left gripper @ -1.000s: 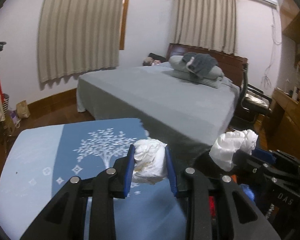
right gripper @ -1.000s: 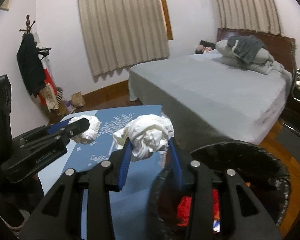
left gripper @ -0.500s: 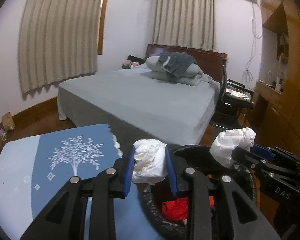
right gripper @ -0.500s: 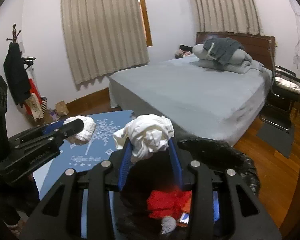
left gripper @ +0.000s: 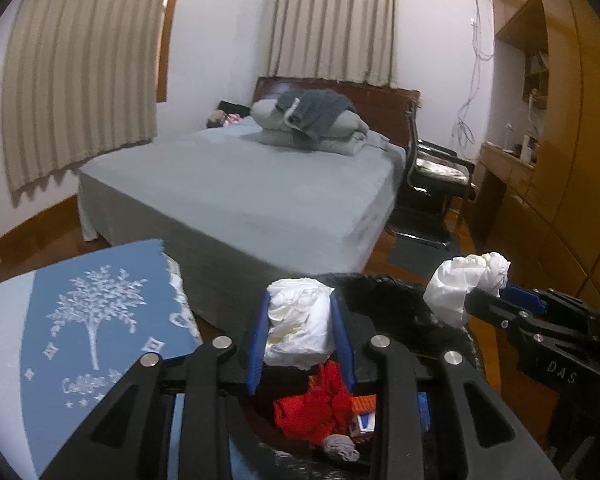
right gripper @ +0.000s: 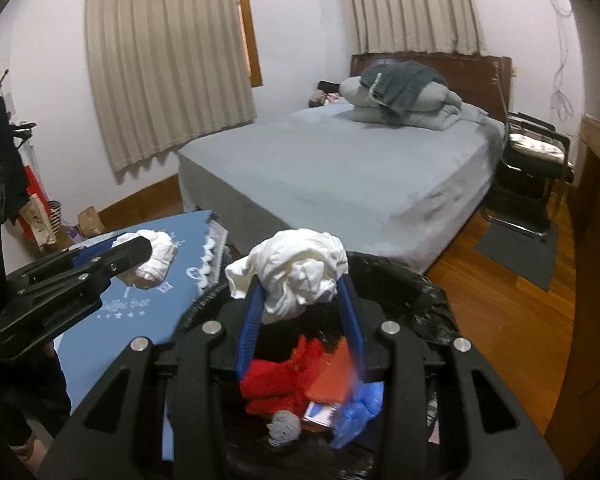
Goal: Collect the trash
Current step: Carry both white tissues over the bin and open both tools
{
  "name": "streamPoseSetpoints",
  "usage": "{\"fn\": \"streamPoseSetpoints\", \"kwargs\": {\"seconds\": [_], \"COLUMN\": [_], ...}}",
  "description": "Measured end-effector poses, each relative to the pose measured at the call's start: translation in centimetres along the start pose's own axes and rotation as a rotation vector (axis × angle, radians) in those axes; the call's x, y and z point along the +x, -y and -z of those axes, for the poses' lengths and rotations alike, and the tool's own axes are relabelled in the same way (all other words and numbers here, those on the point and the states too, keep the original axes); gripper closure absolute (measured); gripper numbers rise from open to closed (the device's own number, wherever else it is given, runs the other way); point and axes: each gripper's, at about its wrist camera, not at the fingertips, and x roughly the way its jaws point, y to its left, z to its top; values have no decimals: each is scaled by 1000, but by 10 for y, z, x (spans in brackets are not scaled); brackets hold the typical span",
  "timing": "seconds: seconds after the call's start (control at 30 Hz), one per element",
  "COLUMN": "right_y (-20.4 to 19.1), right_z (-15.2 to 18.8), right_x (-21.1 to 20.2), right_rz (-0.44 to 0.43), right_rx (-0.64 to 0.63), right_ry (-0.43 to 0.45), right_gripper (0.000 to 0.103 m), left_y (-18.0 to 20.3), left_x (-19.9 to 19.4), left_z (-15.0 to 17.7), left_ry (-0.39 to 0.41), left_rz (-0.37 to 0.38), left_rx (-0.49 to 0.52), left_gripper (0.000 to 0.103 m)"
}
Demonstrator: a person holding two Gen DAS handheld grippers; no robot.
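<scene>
My left gripper [left gripper: 300, 332] is shut on a crumpled white paper wad [left gripper: 298, 328] and holds it above the near rim of a black trash bag [left gripper: 396, 296]. My right gripper [right gripper: 302, 300] is shut on a second white paper wad [right gripper: 296, 272] over the same bag [right gripper: 412, 288]. The bag holds red, orange, blue and grey trash [right gripper: 288, 384]. The right gripper and its wad show at the right of the left wrist view [left gripper: 460, 292]. The left gripper and its wad show at the left of the right wrist view [right gripper: 152, 256].
A table with a blue tree-print cloth [left gripper: 92, 320] stands left of the bag. A grey bed [left gripper: 260, 184] fills the middle of the room. A black chair [left gripper: 432, 172] and wooden cabinets [left gripper: 552, 140] are at the right. Bags [right gripper: 40, 220] lie by the left wall.
Both grippers have moved right from over the blue table to above the open trash bag, each still holding its paper wad. The bag's contents have come into view.
</scene>
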Motion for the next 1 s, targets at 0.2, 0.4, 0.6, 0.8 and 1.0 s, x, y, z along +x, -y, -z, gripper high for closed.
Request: {"fn": "streamPoseSetpoints", "kwargs": {"seconds": [0.2,0.4,0.6,0.8,1.0], "right_y": [16,26,36,47,51], "right_z": [11,21,21,28,30], "right_x": [6,16,29,50,61], "right_rz": [33,56,73,81,86], "right_rx": [23,30,33,40,45], "right_ry": [-26,-51,-77,-118,-151], "right_gripper": [67,66,64,58,48], "left_y": [13,26,32,30,26], "left_x": [19,36,59,78,80], "left_z": [7,10,15,17,13], "left_ry": [-31,-49,-94,-140,-142], "left_rz": [42,74,108,141,149], "left_rx": [15,35,41,25,6], "left_gripper": [73,73,72,68,46]}}
